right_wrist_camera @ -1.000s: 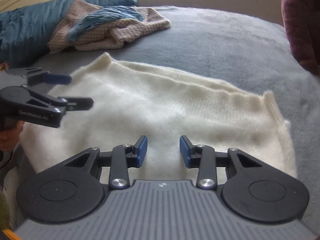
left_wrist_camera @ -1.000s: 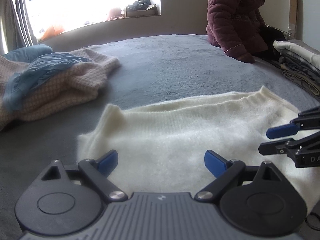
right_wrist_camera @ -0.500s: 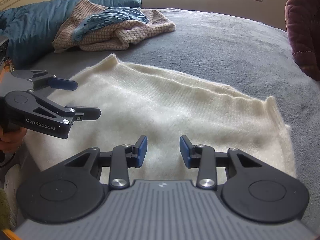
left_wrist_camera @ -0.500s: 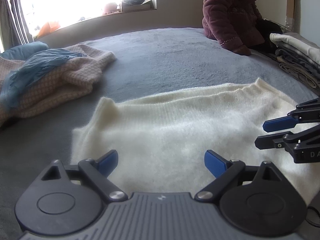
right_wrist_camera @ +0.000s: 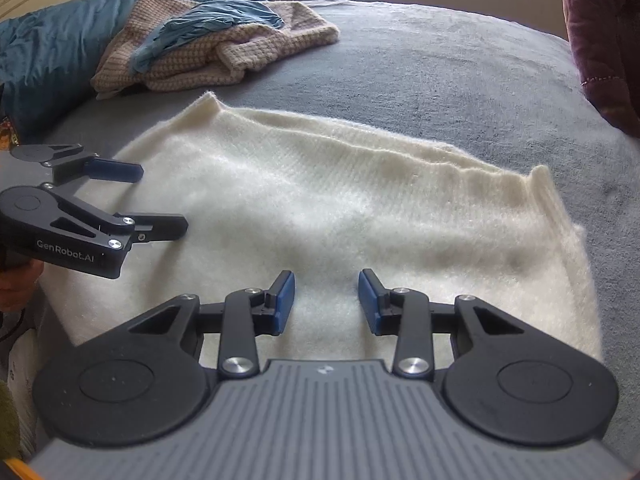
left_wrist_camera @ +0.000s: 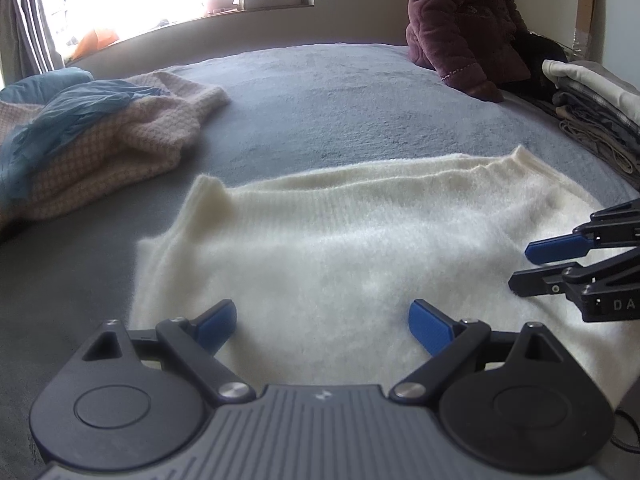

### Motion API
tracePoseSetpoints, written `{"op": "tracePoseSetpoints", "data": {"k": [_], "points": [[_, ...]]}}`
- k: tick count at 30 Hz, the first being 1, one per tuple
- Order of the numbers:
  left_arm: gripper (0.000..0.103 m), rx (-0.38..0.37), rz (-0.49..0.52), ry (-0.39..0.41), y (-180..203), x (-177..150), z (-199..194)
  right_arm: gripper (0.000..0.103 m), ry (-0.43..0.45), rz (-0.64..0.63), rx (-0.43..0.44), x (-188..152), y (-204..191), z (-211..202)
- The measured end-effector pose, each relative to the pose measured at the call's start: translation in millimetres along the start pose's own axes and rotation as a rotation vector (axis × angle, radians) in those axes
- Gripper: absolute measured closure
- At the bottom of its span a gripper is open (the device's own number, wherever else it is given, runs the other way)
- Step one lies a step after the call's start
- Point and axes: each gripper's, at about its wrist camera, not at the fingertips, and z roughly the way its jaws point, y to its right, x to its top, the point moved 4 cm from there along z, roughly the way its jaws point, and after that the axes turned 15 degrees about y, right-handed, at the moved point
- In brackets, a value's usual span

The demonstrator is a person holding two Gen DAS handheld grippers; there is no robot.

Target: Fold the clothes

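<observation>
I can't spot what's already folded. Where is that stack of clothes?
The folded stack sits at the far right edge of the left wrist view, on the grey bed, beside the person in a maroon jacket and beyond the cream sweater.

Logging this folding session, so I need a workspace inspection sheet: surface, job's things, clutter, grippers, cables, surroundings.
Surface: grey plush bed cover, wide bare area beyond the garment.
Job's things: cream fuzzy knit sweater spread flat, ribbed edge on the far side.
Clutter: pink-and-beige checked knit heaped with a crumpled blue cloth on it; stack of folded grey and beige clothes at the bed's edge.
Grippers: left gripper open wide, right gripper open, both above the sweater, holding nothing.
Cables: thin dark cable at the lower frame edge.
Surroundings: bright window sill; person in a maroon quilted jacket at the far side.
</observation>
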Motion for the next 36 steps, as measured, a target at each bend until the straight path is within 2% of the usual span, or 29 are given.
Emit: {"op": "tracePoseSetpoints", "data": {"k": [21,27,29,31,34,36], "points": [[0.009,-0.02,0.033,0.026,7,4,-11,0.069,0.029,-0.011,-0.019,6,-3,-9],[0.009,-0.039,0.046,0.032,11,4,-15,0.069,0.057,-0.056,-0.004,10,-10,-14],[0.008,-0.06,0.056,0.002,15,-1,-11,0.069,0.073,-0.075,0.004,12,-12,-16],[0.008,-0.067,0.078,-0.052,19,-12,-3,0.069,0.041,-0.079,-0.005,5,-11,-11],[0.006,-0.057,0.102,-0.037,21,-18,-5,0.068,0.04,-0.058,0.017,6,-8,-15],[0.009,-0.066,0.091,-0.025,18,-14,-11,0.068,0.043,-0.042,0.035,7,-7,-18]]}}
